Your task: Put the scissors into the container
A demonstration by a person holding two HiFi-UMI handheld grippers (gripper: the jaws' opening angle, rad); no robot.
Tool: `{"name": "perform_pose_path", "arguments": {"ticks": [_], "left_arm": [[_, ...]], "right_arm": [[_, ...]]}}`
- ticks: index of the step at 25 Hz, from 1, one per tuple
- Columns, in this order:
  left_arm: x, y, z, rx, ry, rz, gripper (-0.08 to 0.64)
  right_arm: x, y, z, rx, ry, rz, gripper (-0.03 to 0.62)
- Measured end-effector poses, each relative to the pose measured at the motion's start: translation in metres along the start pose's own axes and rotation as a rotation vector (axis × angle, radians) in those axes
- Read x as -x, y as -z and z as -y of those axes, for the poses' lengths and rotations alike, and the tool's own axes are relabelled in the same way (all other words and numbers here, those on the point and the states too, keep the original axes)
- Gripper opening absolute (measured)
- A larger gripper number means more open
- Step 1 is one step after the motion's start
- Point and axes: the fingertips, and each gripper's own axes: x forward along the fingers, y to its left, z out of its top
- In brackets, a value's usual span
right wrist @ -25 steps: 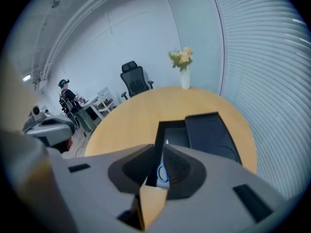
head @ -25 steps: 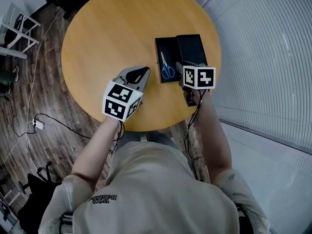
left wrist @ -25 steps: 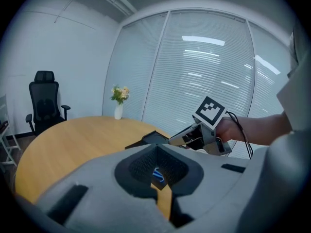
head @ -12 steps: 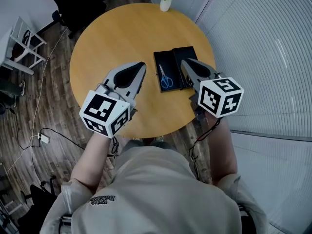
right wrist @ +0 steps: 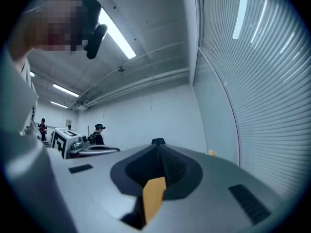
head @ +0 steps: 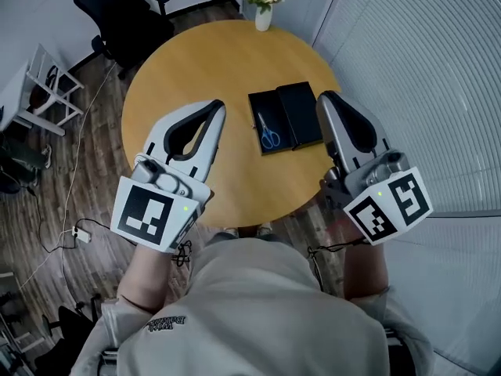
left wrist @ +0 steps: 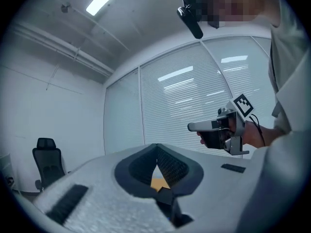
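Note:
The blue-handled scissors (head: 269,133) lie inside the left half of the black container (head: 263,100) on the round wooden table (head: 196,69). The other black half (head: 299,113) sits flush beside it on the right. Both grippers are held high, near the head camera and off the table. My left gripper (head: 214,107) hangs left of the container and my right gripper (head: 326,99) hangs right of it. Each has its jaws together with nothing between them. The left gripper (left wrist: 156,147) view looks out level at blinds and the right gripper (right wrist: 158,143) view at a far wall. Neither view shows the table.
A white vase of flowers (head: 263,5) stands at the table's far edge. A black office chair (head: 125,14) and a white rack (head: 48,84) stand on the wood floor to the left. Window blinds (head: 423,69) run along the right. People (right wrist: 98,132) stand far across the room.
Both grippers have risen from the table toward the head camera and drawn back toward the person. The right one left the container's side. The scissors and container have not moved.

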Motion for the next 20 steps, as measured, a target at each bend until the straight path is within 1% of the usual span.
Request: {"name": "perform_pose_path", "arguments": {"ticks": [4, 6, 10, 12, 15, 18, 20], "left_arm": [[0.01, -0.013, 0.005, -0.036, -0.01, 0.038, 0.021], [0.014, -0.015, 0.008, -0.033, -0.007, 0.046, 0.021], [0.017, -0.018, 0.017, -0.023, -0.008, 0.038, 0.021], [0.018, -0.019, 0.019, -0.038, -0.02, 0.057, 0.021], [0.019, -0.016, 0.02, -0.059, -0.054, 0.087, 0.021], [0.018, -0.009, 0.021, -0.057, -0.052, 0.072, 0.021], [0.019, -0.004, 0.02, -0.04, -0.047, 0.054, 0.021]], "right_arm": [[0.023, -0.02, -0.008, 0.069, 0.031, 0.069, 0.037], [0.031, -0.026, -0.013, 0.099, 0.036, 0.093, 0.037], [0.041, -0.034, -0.019, 0.142, 0.04, 0.104, 0.037], [0.044, -0.032, -0.02, 0.169, 0.055, 0.103, 0.037], [0.042, -0.018, -0.017, 0.164, 0.054, 0.087, 0.037], [0.038, -0.007, -0.017, 0.136, 0.05, 0.063, 0.037], [0.036, -0.005, -0.017, 0.129, 0.053, 0.051, 0.037]]}}
